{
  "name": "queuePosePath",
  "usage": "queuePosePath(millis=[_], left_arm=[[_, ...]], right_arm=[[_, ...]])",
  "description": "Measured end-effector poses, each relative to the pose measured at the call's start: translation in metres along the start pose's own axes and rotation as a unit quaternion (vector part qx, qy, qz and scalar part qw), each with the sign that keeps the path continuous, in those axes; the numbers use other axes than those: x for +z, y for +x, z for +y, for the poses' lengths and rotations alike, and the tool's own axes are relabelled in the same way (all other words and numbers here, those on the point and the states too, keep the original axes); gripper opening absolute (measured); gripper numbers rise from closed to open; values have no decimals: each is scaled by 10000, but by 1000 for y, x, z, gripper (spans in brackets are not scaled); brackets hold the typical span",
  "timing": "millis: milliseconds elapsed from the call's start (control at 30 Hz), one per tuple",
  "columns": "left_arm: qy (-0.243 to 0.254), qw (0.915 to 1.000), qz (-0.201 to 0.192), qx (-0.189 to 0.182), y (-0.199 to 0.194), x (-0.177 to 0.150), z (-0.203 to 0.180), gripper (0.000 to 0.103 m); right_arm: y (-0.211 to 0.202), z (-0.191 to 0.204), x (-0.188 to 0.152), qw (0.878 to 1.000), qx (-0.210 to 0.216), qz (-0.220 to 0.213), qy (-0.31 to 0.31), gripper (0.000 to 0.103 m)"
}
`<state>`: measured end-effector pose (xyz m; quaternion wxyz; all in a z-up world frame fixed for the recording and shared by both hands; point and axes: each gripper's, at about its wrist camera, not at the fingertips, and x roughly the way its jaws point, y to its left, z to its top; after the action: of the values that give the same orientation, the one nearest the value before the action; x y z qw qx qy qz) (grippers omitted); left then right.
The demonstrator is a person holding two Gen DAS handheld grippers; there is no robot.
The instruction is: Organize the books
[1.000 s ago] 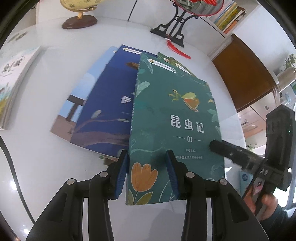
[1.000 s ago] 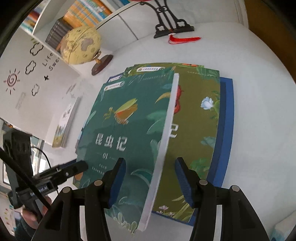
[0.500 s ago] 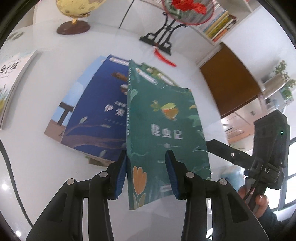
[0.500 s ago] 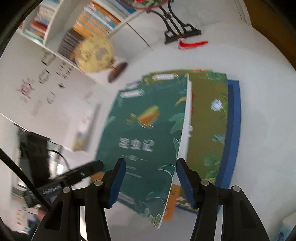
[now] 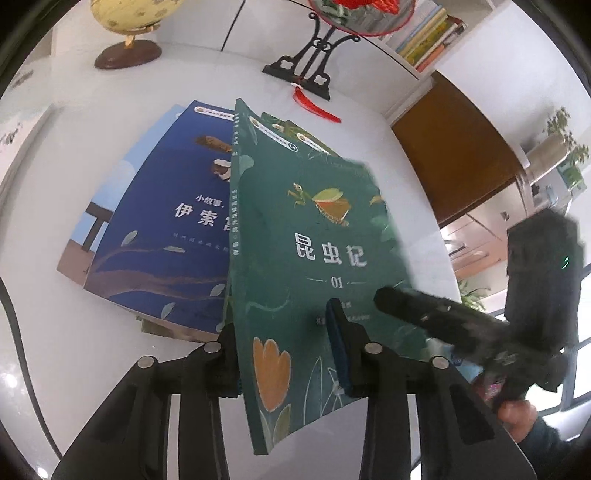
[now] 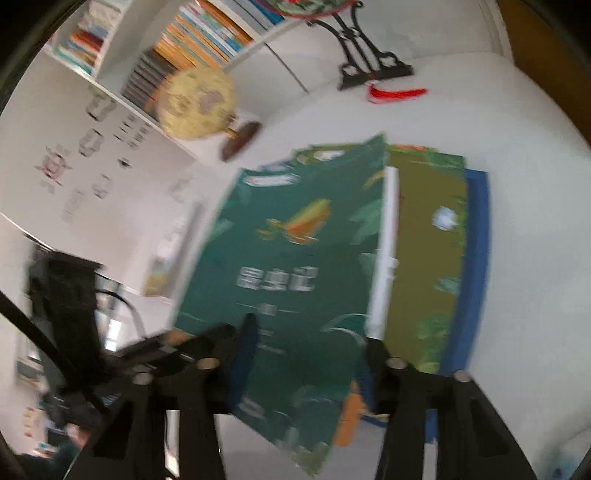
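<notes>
A dark green book (image 5: 314, 266) with a mantis on its cover is lifted and tilted, spine side up, above a fanned pile. My left gripper (image 5: 284, 343) holds it at the spine side, one finger under it and one on the cover. My right gripper (image 6: 310, 354) holds its opposite, page-edge side; it appears blurred in the left wrist view (image 5: 417, 310). The green book also shows in the right wrist view (image 6: 295, 266). Under it lie a navy blue book (image 5: 162, 236), a light blue book (image 5: 96, 218) and an olive green book (image 6: 428, 266).
A yellow globe (image 5: 129, 29) on a brown base and a black ornament stand (image 5: 310, 62) with a red tassel (image 5: 317, 109) stand at the back of the white table (image 5: 66, 332). Another book (image 5: 14, 133) lies at the far left. Bookshelves (image 6: 192, 48) line the wall.
The green book has risen off the pile and tilted steeper. Both grippers have lifted with it; the right wrist view has swung and blurred.
</notes>
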<state>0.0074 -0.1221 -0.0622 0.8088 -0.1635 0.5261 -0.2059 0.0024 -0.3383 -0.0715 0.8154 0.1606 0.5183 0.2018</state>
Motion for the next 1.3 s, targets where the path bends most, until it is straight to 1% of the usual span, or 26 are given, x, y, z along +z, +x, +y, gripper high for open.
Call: queuePosePath(millis=[67,100,200,267,333,400,433,467,500,533,567,600,667,767,800,833,867,900,967,1067,1133,1167,1200,1267,1300], left_arm=[[-33,10000,21,-57,-2,1,4,28],[-27,10000,32,-43,-2,1,5,28],[-62,9999,41,-87,-1,0,6,28],[-46,9999,32,-157,-1,0,1,28],[149,9998,3,-134,-1,-1,-11,28],[395,9992,-63,20,-2,-1,-22,28],[455,9989,-61,36,-1,-1,-25,28],[444,9990,-35,-9,0,0,-25,28],[379,9992,10,-114,2,0,-23,28],[244,9993,71,-272,4,1,-20,23],[152,9993,88,-320,5,2,-18,21],[91,9992,52,-382,4,3,-17,20],[-23,9987,-31,-507,-1,6,-16,20],[-201,9976,-62,-663,-5,10,-11,20],[-290,9967,-75,-756,-7,11,-8,20],[-367,9958,-74,-836,-8,12,-6,20],[-435,9949,-81,-908,-9,13,-5,20],[-483,9941,-97,-962,-10,13,-4,20],[-458,9940,-100,-993,-11,13,-5,20],[-373,9946,-14,-970,-8,12,-8,19],[-297,9957,32,-873,-4,9,-10,19],[-265,9963,41,-816,-3,8,-10,19],[-244,9970,38,-728,-3,7,-9,20],[-270,9971,118,-697,-2,6,-3,23],[-311,9972,159,-658,-2,4,1,27]], right_arm=[[4,-3,-3,9993,-333,71,-144,41],[6,-4,-6,9989,-409,141,-201,41],[11,-10,-12,9989,-361,251,-135,42],[10,-9,-12,9992,-339,187,-124,42],[8,-9,-13,9998,-115,167,-79,41],[0,-4,-13,9996,282,41,-16,41],[-5,-1,-13,9990,444,-32,11,41],[-5,3,-11,9987,512,-64,24,41],[-4,3,-11,9984,566,-60,45,41],[-2,0,-10,9981,610,-7,128,41],[2,0,-9,9977,647,41,202,41],[6,-3,-10,9969,725,89,301,41],[10,-3,-11,9962,744,142,424,41],[8,-1,-14,9943,865,311,536,41],[8,-2,-15,9932,931,371,599,45],[7,-4,-18,9914,1027,413,697,48],[0,-9,-23,9899,1098,425,790,54],[0,-12,-25,9876,1205,425,916,55],[2,-21,-27,9778,1577,412,1320,55],[9,-32,-25,9587,2099,358,1887,55],[11,-36,-20,9477,2379,233,2114,55],[13,-37,-17,9469,2341,182,2198,48],[15,-38,-14,9483,2237,172,2247,35],[18,-41,-11,9509,2109,185,2258,20],[18,-43,-11,9491,2162,164,2283,18]])
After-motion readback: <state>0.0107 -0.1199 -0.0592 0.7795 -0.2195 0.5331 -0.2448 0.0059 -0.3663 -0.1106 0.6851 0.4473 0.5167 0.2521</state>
